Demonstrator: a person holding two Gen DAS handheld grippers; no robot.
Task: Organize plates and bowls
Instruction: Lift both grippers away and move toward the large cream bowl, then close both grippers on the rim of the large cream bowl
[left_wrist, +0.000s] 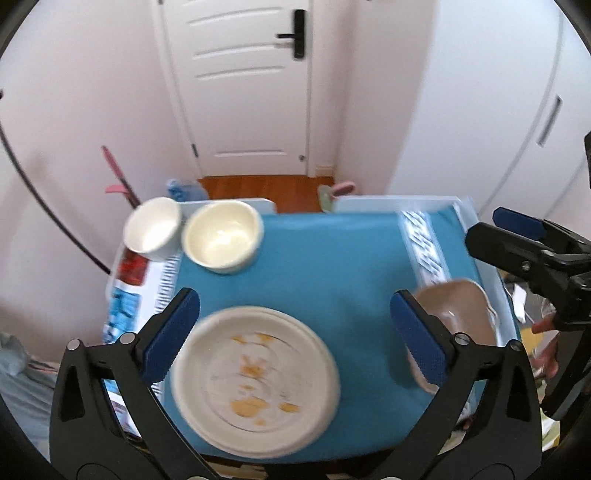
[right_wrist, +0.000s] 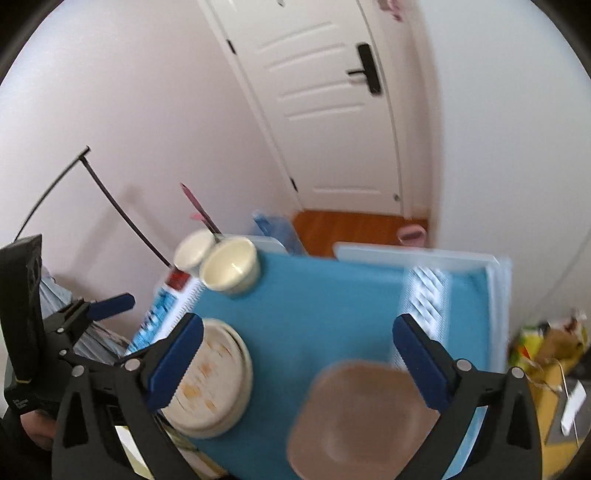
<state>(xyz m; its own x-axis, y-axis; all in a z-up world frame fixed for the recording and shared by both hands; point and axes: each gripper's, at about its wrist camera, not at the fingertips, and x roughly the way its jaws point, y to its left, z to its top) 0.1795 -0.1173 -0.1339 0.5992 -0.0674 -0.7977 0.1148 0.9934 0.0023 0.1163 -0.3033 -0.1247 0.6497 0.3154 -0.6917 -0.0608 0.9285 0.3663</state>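
**Left wrist view: both hand-held grippers released above the blue table**

Left wrist view looks down on a white panelled door (left_wrist: 236, 85) with a black handle, closed, at the far end of a strip of wooden floor (left_wrist: 258, 192). Nearer, a table (left_wrist: 325, 258) under a blue cover, with patterned white bands along its left and right edges. On the near left of the cover, a stack of round white plates (left_wrist: 255, 384), the top one smeared with orange-brown stains. At the near right edge, a brown plate (left_wrist: 458, 314) with rounded corners, partly hidden behind one blue pad. At the far left corner, two pale bowls just beside each other: a cream bowl (left_wrist: 221, 236) on the blue cover and a white bowl (left_wrist: 153, 227) to its left over the patterned band; cannot tell whether the two rims touch.

Left hand-held gripper (left_wrist: 295, 336) spread wide above the plate stack, blue pads well apart, nothing between them, grasping nothing. Right hand-held gripper (right_wrist: 299, 365) likewise released and spread wide, pads clear of the brown plate (right_wrist: 365, 421) blurred below. In the right wrist view, the plate stack (right_wrist: 210, 376) sits behind the left-side pad, with the cream bowl (right_wrist: 231, 267) and the white bowl (right_wrist: 192, 249) beyond. Strong blur in both views.
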